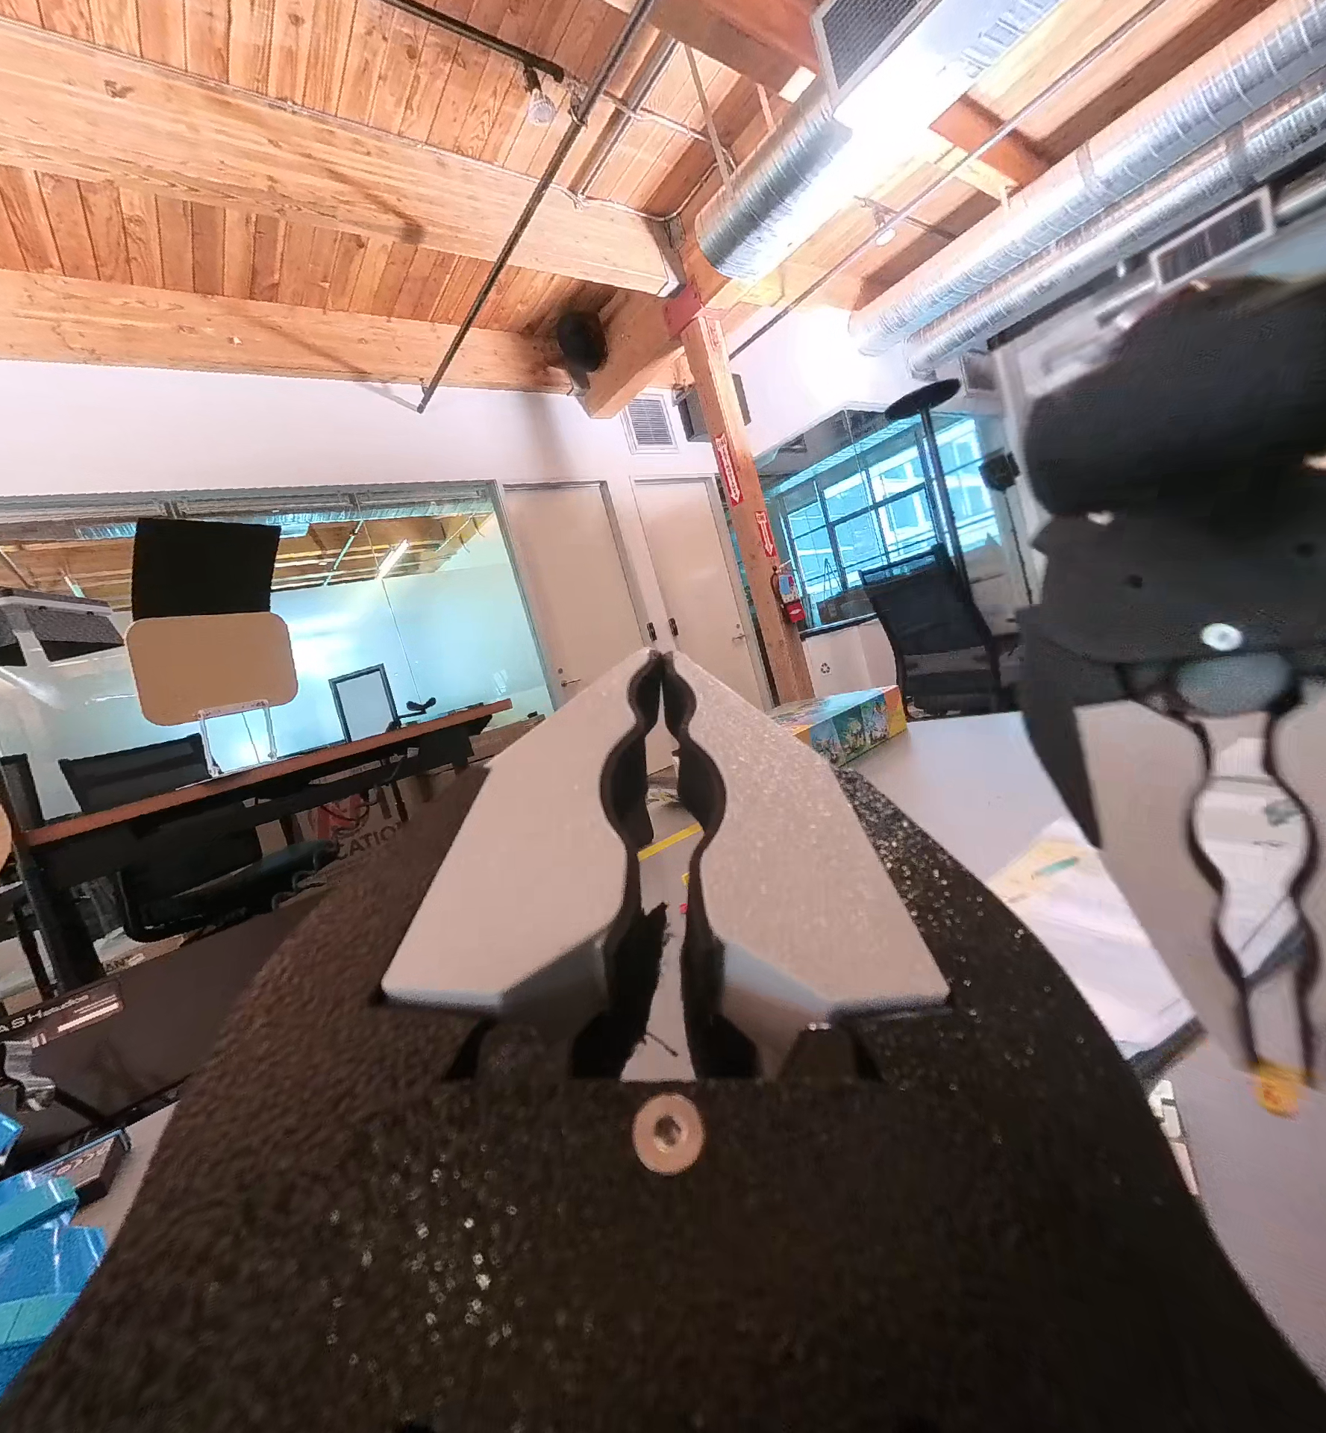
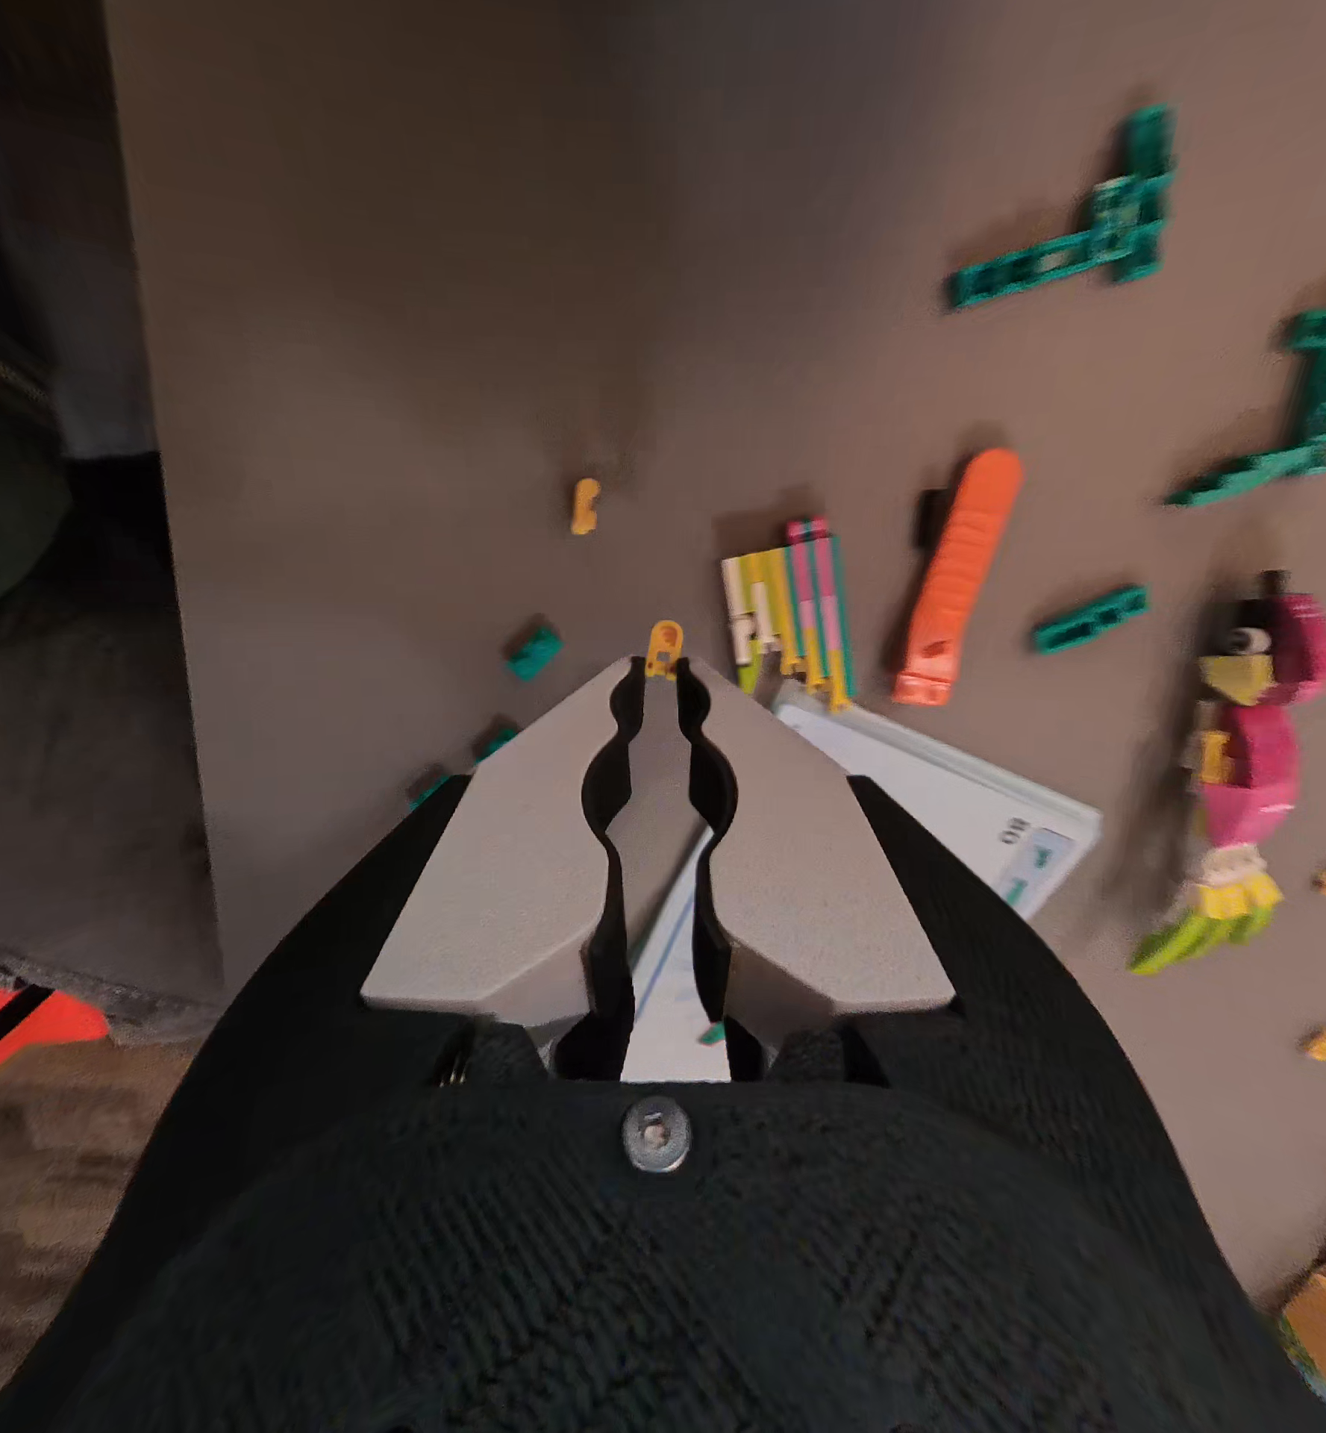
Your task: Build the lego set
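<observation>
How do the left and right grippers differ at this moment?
The right gripper pinches a small yellow piece at its tips; the left gripper is shut on nothing. The right points down at the table; the left tilts up toward the room. Both share grey fingers on black bodies.

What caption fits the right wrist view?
Right gripper pinches a small yellow piece above the grey table scattered with Lego parts.

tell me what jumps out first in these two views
The right gripper pinches a small yellow lego piece at its tips, above the grey table. To its right lie an orange brick separator and a pink lego bird. The left gripper points up, shut, holding nothing.
</observation>
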